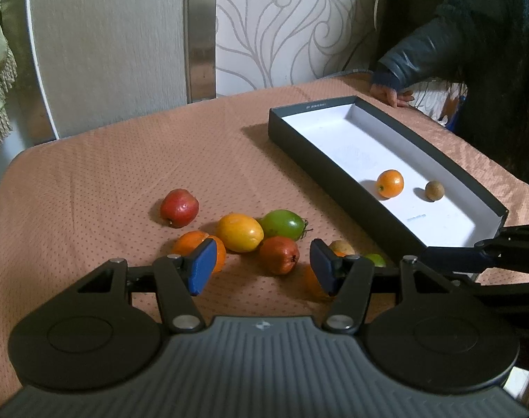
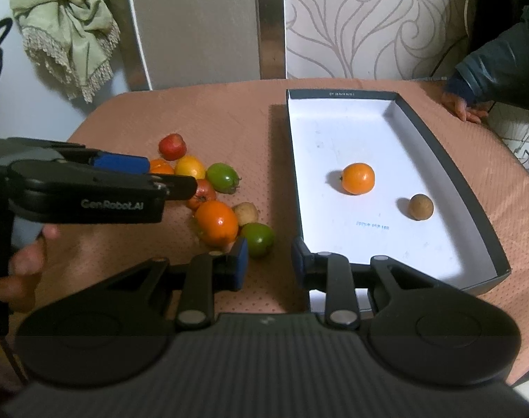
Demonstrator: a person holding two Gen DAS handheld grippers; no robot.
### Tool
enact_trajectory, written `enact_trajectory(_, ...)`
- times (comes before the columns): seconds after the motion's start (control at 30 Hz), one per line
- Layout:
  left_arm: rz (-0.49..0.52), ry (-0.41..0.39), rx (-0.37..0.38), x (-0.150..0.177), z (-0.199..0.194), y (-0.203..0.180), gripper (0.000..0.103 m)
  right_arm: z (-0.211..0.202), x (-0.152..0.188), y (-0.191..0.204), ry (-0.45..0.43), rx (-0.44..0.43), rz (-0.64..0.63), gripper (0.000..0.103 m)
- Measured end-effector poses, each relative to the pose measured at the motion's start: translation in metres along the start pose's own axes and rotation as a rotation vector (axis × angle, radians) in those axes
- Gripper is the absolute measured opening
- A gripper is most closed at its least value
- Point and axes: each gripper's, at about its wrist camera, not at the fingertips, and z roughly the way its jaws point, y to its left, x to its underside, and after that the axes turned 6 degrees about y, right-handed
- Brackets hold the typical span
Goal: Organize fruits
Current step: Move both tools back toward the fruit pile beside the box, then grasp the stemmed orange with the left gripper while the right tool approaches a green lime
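Holding the left tool (image 1: 262, 264) low over the loose fruit on the bench (image 1: 90, 174), keeping its jaws apart and empty, aiming roughly at the reddish fruit (image 1: 279, 255) lying between the pads. Keeping the right tool (image 2: 269, 261) just beside the near corner of the box (image 1: 334, 174), jaws narrowly apart, gripping nothing. Having, by the look of it, only an orange (image 1: 389, 183) and a small brown fruit (image 1: 434, 191) inside the box, and leaving the red apple (image 1: 179, 208), the yellow fruit (image 1: 240, 232), the green fruit (image 1: 282, 223) and several others still bunched on the cloth. Risking, most likely, a shove instead of a grasp: crowding fruit this tightly, touching or nearly so, means catching a neighbour with a pad while descending and sending round pieces rolling toward the bench edge. Risking also a pinch on two fruits at once, or a glancing close on a smooth curved skin, squirting it out sideways. Possibly knocking the light box askew with the right tool, working so near its corner. Minding too another person's hand (image 1: 391, 95) resting near the box's far end.
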Motion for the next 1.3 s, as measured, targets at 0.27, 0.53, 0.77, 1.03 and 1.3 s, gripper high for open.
enact_trajectory(0.27,0.011,0.009,-0.005,-0.002,0.005,0.0,0.065,0.013,-0.003,0.003,0.03,0.01,-0.012,0.03)
enact_trajectory(0.53,0.008,0.013,0.001,-0.004,0.009,0.0,0.065,0.03,-0.007,0.018,0.073,0.021,-0.096,0.03)
enact_trajectory(0.77,0.006,0.016,0.003,-0.004,0.011,0.0,0.065,0.037,-0.01,0.023,0.064,0.035,-0.13,0.03)
enact_trajectory(1.03,0.004,0.015,0.002,-0.004,0.012,0.0,0.065,0.038,-0.009,0.025,0.049,0.053,-0.159,0.028)
enact_trajectory(1.3,0.005,0.019,0.001,-0.003,0.012,-0.001,0.065,0.032,-0.007,0.023,0.047,0.037,-0.144,0.027)
